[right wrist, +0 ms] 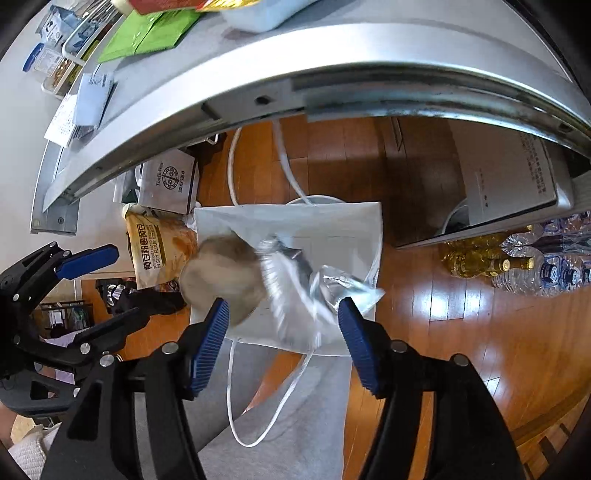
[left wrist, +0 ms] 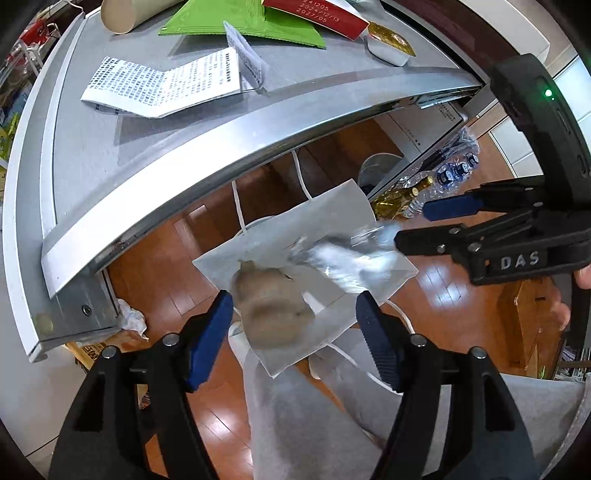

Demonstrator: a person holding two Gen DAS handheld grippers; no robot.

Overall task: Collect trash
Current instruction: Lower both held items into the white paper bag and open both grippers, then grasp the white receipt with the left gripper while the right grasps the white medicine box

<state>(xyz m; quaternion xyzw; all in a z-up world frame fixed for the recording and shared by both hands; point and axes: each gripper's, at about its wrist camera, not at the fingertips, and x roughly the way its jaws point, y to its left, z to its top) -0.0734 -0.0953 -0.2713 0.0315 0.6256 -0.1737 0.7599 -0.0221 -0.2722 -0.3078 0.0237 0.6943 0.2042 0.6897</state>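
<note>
A white paper bag (left wrist: pixel 332 214) (right wrist: pixel 332 229) with cord handles stands open on the wood floor below the table edge. A blurred brown crumpled wad (left wrist: pixel 273 302) (right wrist: pixel 221 273) and a blurred clear plastic wrapper (left wrist: pixel 343 262) (right wrist: pixel 306 291) are in the air over the bag's mouth, touching neither gripper. My left gripper (left wrist: pixel 295 332) is open and empty above the bag; it also shows in the right wrist view (right wrist: pixel 122 277). My right gripper (right wrist: pixel 282 332) is open and empty; it shows at the right of the left wrist view (left wrist: pixel 413 225).
The grey table (left wrist: pixel 184 155) holds a printed sheet (left wrist: pixel 162 85), a green packet (left wrist: pixel 251 22), a red packet (left wrist: pixel 317 14), a paper cup (left wrist: pixel 122 14) and a foil cup (left wrist: pixel 391 44). On the floor are water bottles (right wrist: pixel 554 269), wine bottles (right wrist: pixel 480 262) and a soy flour bag (right wrist: pixel 155 251).
</note>
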